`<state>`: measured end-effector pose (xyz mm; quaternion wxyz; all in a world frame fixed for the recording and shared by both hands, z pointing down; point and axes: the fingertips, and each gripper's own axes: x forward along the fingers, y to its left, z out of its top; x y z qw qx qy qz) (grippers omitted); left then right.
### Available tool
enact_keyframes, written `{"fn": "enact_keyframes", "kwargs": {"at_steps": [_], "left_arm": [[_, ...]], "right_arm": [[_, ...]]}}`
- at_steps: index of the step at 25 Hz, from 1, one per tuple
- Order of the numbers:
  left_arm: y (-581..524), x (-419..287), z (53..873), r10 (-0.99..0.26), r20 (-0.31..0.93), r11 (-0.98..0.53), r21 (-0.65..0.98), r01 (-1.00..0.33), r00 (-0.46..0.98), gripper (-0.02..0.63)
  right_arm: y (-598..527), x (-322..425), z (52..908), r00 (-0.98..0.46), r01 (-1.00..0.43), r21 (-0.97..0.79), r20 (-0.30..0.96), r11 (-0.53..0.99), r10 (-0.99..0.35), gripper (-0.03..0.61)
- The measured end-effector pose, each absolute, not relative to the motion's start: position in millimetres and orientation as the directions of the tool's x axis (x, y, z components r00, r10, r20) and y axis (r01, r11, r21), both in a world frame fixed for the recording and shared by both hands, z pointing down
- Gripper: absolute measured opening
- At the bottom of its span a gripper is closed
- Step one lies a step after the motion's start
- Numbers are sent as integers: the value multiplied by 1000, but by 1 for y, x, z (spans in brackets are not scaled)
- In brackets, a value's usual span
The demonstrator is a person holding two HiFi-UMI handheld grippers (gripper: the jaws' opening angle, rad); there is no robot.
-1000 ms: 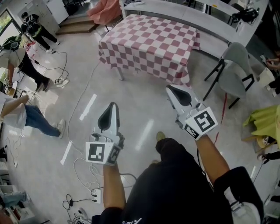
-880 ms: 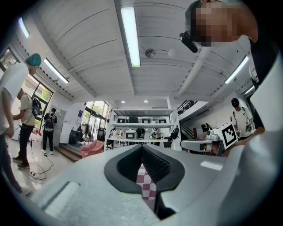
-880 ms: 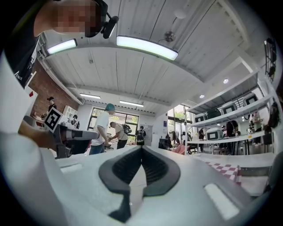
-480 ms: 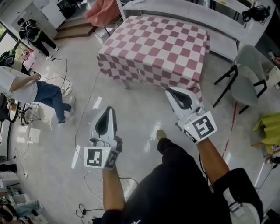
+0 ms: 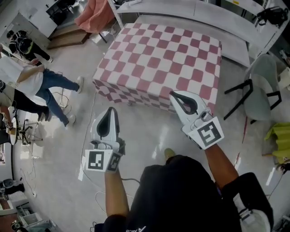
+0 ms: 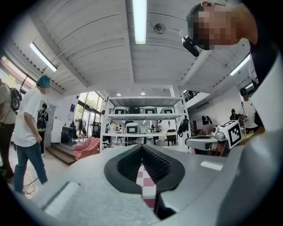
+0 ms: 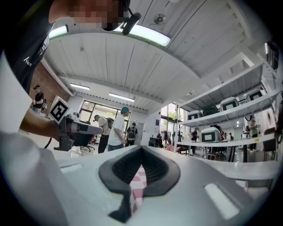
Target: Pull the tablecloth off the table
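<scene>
The table under a red-and-white checked tablecloth [image 5: 163, 63] stands ahead of me in the head view, the cloth hanging over its near edge. My left gripper [image 5: 111, 110] is shut and empty, held over the floor short of the table's near left corner. My right gripper [image 5: 172, 94] is also shut and empty, its tip lying over the cloth's near hanging edge in this view; contact cannot be told. Between the jaw bases of the left gripper [image 6: 142, 146] a strip of checked cloth [image 6: 148, 182] shows ahead. The right gripper [image 7: 141, 148] likewise frames checked cloth [image 7: 138, 182].
A grey chair [image 5: 259, 90] stands right of the table. A long white bench [image 5: 195, 10] runs behind it. People [image 5: 31, 74] stand at the far left, with cables on the floor. A pink draped thing [image 5: 93, 13] sits at back left, a yellow-green cloth [image 5: 278, 136] at right.
The table has come closer and larger in the head view. Both grippers stay shut; the right tip now overlaps the cloth's near edge. The people at left have shifted.
</scene>
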<state>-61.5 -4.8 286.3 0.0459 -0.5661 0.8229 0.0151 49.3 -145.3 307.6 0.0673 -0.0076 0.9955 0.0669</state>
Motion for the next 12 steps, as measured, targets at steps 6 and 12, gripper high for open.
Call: {"fn": "enact_keyframes", "kwargs": {"at_steps": [6, 12], "left_arm": [[-70, -111, 288, -951, -86, 300, -47, -953, -296, 9], [-128, -176, 321, -968, 0, 250, -60, -966, -251, 9]], "right_arm": [[-202, 10, 320, -990, -88, 118, -125, 989, -73, 0], [-245, -31, 342, -980, -182, 116, -101, 976, -171, 0]]}}
